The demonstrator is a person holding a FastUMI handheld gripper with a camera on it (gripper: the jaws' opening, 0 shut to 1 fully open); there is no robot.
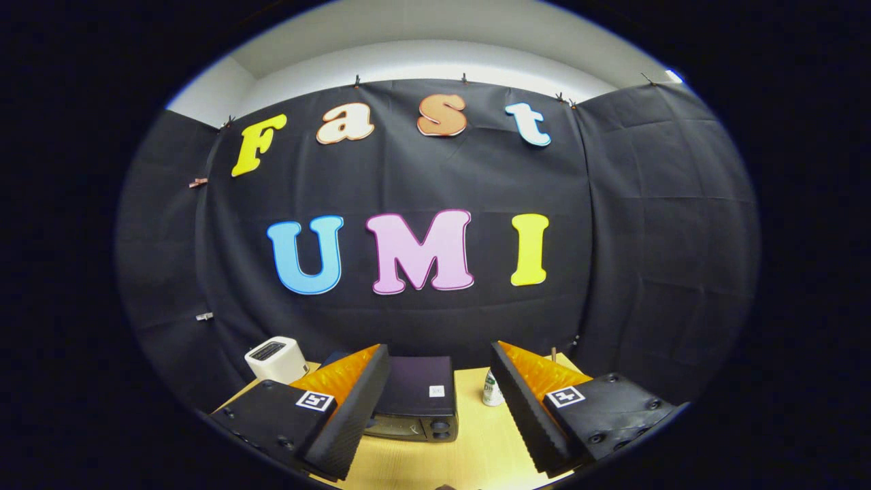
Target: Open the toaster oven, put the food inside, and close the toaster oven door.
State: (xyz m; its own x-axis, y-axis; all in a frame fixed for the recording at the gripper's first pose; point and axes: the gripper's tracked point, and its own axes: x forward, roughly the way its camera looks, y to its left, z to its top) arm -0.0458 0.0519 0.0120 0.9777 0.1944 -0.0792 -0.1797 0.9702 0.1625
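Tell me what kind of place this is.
Likely a staged recording booth, not a real kitchen: black cloth wall pinned up behind a light wooden table holding a black toaster oven and a small white toaster. The gripper has its jaws open, holding nothing.

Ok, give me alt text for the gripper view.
An open gripper hangs above a wooden table, fingers apart, with a black toaster oven ahead between them. A white toaster and a small can stand beyond.
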